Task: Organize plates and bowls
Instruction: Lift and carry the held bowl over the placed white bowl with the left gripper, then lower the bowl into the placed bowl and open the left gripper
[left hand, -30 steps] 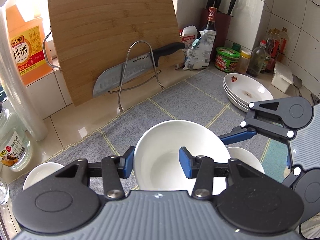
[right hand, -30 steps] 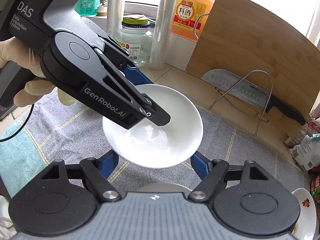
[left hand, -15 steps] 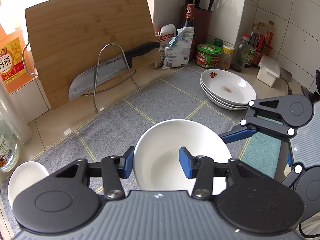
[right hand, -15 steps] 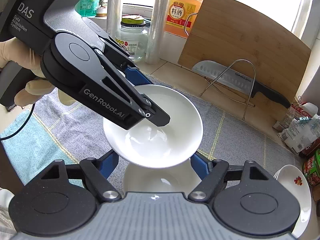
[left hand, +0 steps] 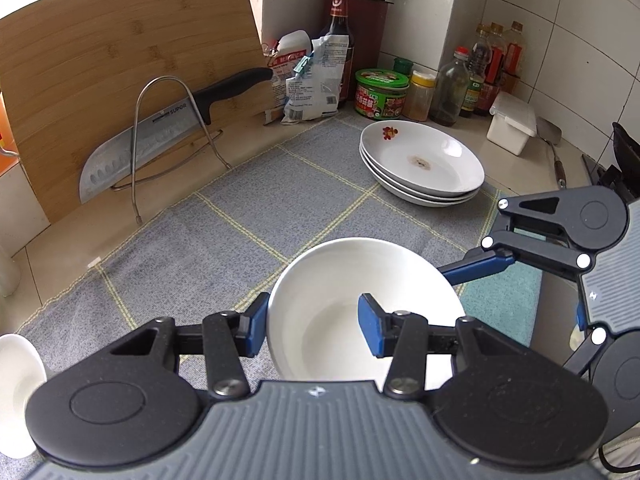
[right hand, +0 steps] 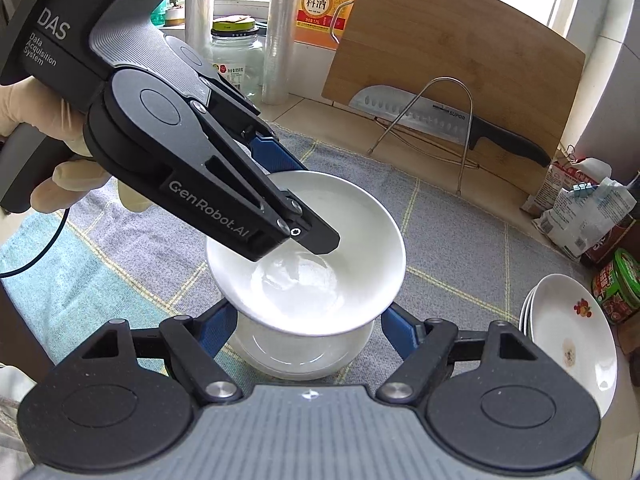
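Observation:
A white bowl hangs above the grey checked mat. My left gripper is shut on its near rim, one pad outside and one inside. In the right wrist view the left gripper reaches in from the upper left onto the same bowl. My right gripper clasps the bowl's outer wall just under the rim, a blue pad on each side. A second white bowl lies right below the held one. A stack of white plates rests at the mat's far right.
Another small white bowl sits at the left edge. A cleaver leans in a wire stand against a bamboo board. Jars, bottles and bags and a white box line the tiled corner. A gloved hand holds the left gripper.
Both grippers have carried the bowl to the right together, so the board and knife slid left and the plate stack came closer. The lower bowl now shows more fully beneath the held one.

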### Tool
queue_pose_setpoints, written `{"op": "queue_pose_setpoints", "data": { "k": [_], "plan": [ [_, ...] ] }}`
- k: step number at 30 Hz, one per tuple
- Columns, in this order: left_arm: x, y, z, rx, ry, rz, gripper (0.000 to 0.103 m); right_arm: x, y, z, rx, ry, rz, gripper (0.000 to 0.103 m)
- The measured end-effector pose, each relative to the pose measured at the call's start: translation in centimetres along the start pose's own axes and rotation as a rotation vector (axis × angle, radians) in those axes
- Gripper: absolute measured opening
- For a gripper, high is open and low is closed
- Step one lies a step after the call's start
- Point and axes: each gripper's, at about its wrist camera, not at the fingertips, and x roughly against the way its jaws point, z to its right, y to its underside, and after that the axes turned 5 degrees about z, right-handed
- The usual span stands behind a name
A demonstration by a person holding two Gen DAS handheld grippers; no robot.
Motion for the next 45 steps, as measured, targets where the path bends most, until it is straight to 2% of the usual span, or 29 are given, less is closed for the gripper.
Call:
{"op": "queue_pose_setpoints", "data": {
  "k": [17, 45],
  "plan": [
    [-1.4, 1.0, 0.1, 0.018, 0.011, -0.041, 0.046, -1.0, 1.1, -0.2, -0.05, -0.04, -0.033, 0.083],
    [-1.9, 1.3, -0.1, 0.038, 0.022, -0.03, 0.046, -1.5, 1.3, 0.2, -0.076, -0.053, -0.037, 0.083]
  ]
}}
